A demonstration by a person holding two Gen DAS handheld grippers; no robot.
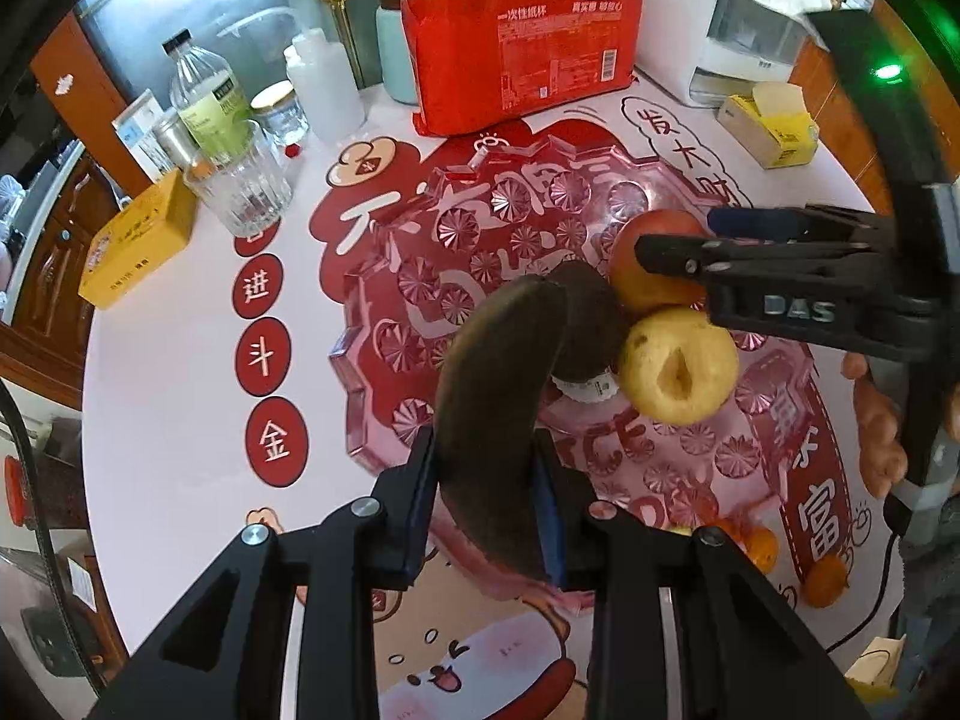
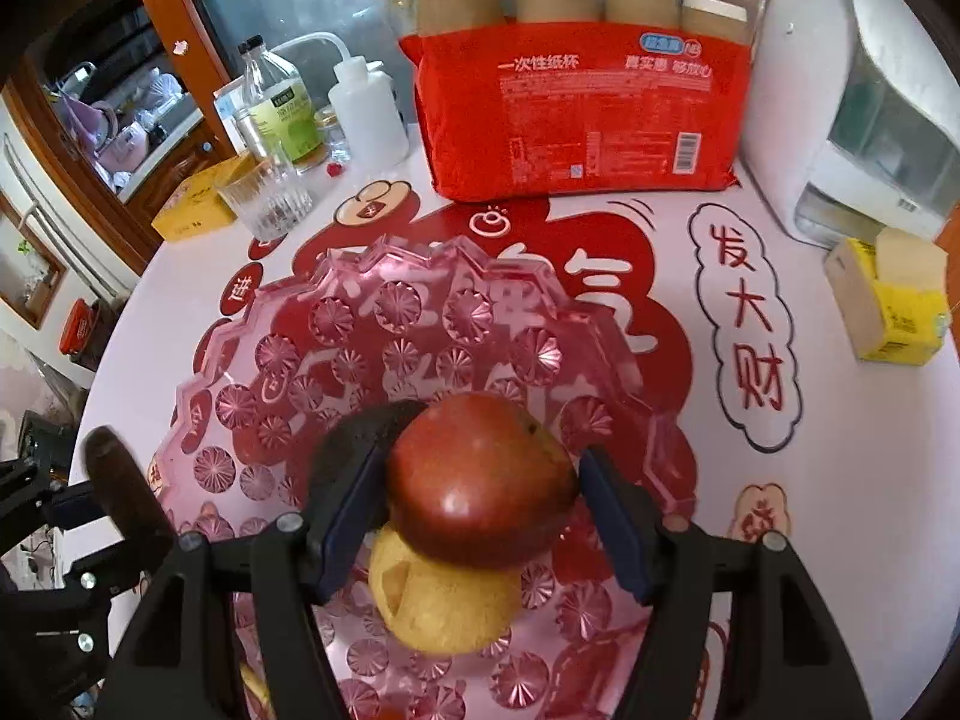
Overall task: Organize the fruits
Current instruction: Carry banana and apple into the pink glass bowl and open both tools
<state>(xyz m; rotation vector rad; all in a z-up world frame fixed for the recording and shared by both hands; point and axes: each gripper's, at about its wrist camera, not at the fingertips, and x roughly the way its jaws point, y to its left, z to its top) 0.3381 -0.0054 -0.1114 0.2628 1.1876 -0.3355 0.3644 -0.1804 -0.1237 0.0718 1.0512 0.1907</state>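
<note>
Pink glass tray below us: left tongs clamp the banana, right tongs the apple; next, lower and release both.

Far half of pink tray bare — yellow apple, avocado crowding the near half

Left tongs clamped (pointing down), right tongs gripping

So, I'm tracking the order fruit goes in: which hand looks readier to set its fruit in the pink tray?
Probably right: the right gripper holds the red apple over the tray's middle; the left gripper's darkened banana hangs nearer its rim.
</note>
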